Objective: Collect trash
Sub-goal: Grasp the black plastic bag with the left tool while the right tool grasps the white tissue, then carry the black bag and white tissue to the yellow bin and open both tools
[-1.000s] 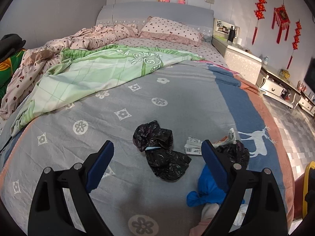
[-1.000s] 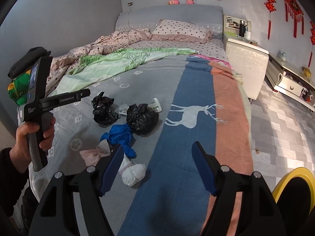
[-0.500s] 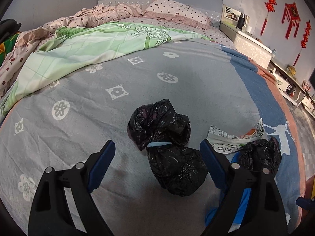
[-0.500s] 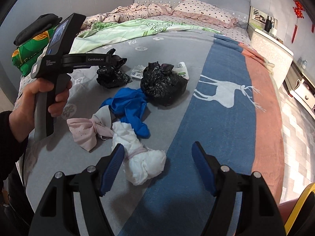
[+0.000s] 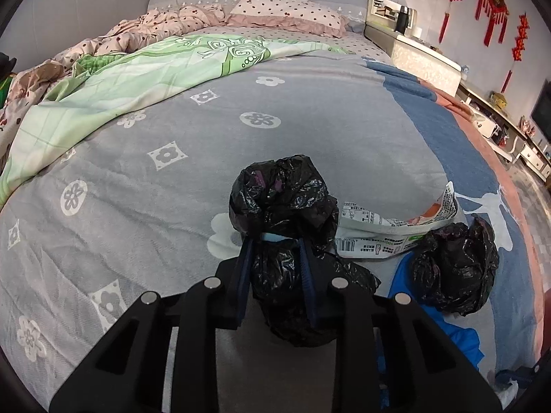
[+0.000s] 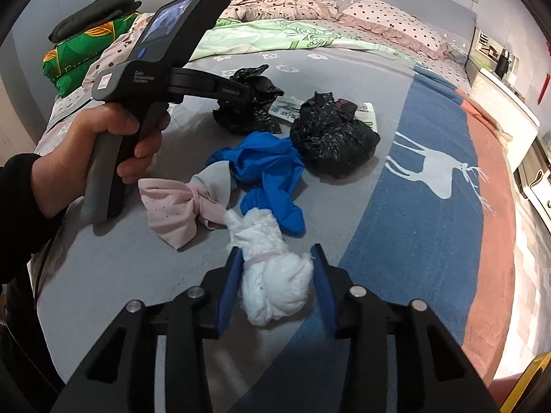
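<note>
Since earlier frame, both grippers brought down and closed: left gripper (image 5: 275, 258) clamped on black bag (image 5: 286, 241), right gripper (image 6: 275, 268) on white wad (image 6: 275, 285). Nothing collected yet; second bag (image 6: 332, 141), glove (image 6: 265, 172), wrapper (image 5: 378, 234), pink cloth (image 6: 172, 206) left at 12 o'clock.

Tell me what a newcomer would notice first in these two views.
First, the left gripper shut on a tied black trash bag on the grey flowered bedspread. Next, the right gripper closed around a white tied bundle near the bed's foot. Between them lie a blue glove, a pink cloth and a second black bag.
</note>
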Demonstrator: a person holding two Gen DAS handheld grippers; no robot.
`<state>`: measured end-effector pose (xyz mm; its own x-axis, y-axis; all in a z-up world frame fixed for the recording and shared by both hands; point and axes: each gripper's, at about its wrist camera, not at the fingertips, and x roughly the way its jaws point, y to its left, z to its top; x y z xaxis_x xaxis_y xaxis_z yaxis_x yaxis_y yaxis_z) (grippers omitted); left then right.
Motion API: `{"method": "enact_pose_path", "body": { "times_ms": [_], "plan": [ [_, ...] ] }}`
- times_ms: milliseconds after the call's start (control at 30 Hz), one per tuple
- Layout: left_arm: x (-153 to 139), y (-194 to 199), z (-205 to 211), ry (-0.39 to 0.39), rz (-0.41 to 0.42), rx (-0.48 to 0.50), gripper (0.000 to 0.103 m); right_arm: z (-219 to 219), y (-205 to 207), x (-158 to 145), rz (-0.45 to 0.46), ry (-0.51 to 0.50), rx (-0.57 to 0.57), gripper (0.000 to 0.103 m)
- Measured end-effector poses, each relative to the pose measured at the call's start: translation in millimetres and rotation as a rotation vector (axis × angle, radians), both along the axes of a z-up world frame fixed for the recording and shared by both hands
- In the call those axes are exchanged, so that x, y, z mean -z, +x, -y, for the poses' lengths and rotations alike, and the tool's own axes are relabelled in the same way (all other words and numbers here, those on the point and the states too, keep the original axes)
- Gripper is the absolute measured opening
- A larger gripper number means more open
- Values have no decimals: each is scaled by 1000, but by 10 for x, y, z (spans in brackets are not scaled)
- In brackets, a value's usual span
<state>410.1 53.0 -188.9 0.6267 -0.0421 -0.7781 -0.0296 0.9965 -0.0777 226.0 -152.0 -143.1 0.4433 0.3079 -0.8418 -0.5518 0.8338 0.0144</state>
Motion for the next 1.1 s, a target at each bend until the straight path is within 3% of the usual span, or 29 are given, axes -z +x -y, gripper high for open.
{"method": "enact_pose_path", "body": {
  "times_ms": [133,400,733,1100],
  "plan": [
    [-82,-64,-11,-7,19,0,22,-1,-19,-38,-9,24,6,26],
    [-508,-297,-71,-14,91,-4,22,151,-136,-344,20,104,58,26],
    [-1284,-765,163,-7,211,45,22,544,-403,-989,92,221,170,26],
    [-2044,-1345,724,-30,320,127,22,1107,-809,-1731,243,272,299,26]
  ]
}}
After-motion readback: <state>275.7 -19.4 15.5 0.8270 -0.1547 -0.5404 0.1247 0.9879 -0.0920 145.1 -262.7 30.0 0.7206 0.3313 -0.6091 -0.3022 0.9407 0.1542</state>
